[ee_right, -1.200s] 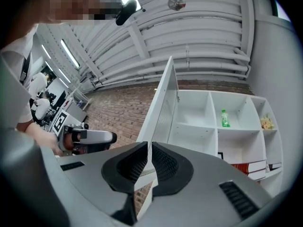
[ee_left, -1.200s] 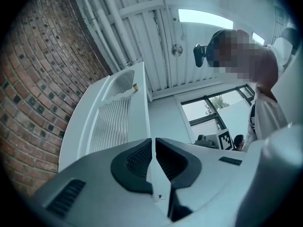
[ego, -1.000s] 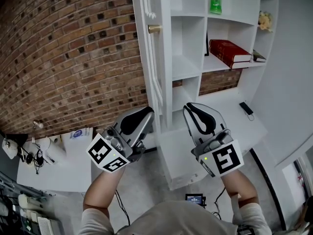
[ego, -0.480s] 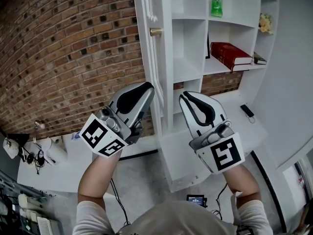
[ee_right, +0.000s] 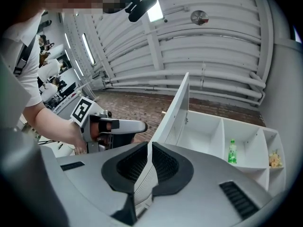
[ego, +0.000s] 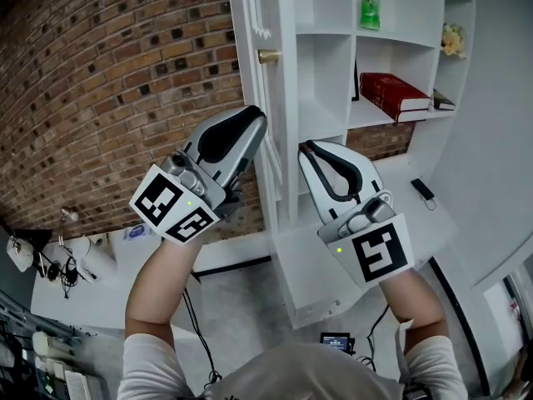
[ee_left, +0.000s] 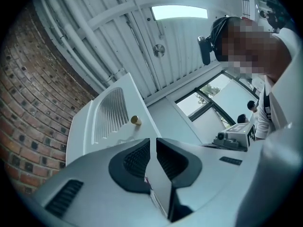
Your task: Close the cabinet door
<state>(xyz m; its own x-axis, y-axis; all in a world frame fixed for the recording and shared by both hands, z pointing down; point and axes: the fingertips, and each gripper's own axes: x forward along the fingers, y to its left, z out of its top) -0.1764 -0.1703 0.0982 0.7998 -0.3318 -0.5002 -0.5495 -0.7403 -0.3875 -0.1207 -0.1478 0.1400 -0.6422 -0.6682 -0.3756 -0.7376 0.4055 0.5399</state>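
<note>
Task's thing: the white louvred wooden cabinet door (ego: 248,73) with a small round brass knob (ego: 268,57) is swung out from its white open-shelf cabinet (ego: 321,98), edge-on to the head view.
Done: nothing as far as I can judge; the door stands wide open and the shelves behind it are fully exposed.
Left to do: the whole swing shut. The louvred face will probably need a push from the side away from the shelves.
Left tongs: the grey-and-black left gripper (ego: 252,123) is raised on the louvred side of the door, near it and below the knob. No contact shows. Its jaws stand a thin slit apart, having just eased open a little, with nothing between them.
Right tongs: the matching right gripper (ego: 310,150) is raised on the shelf side of the door, in front of the lower shelves. Its jaws are all but pressed together and pinch nothing.
Beyond the door, shelf side: a green plastic bottle (ego: 369,2) stands on the upper shelf, with a thick red book (ego: 391,90) lying flat on a shelf below.
Beyond the door, louvred side: a red brick wall (ego: 108,98).
Writing: none can be read. The bottle's label and the book's cover are too small to make out. The marker cubes carry only black-and-white square patterns.
</note>
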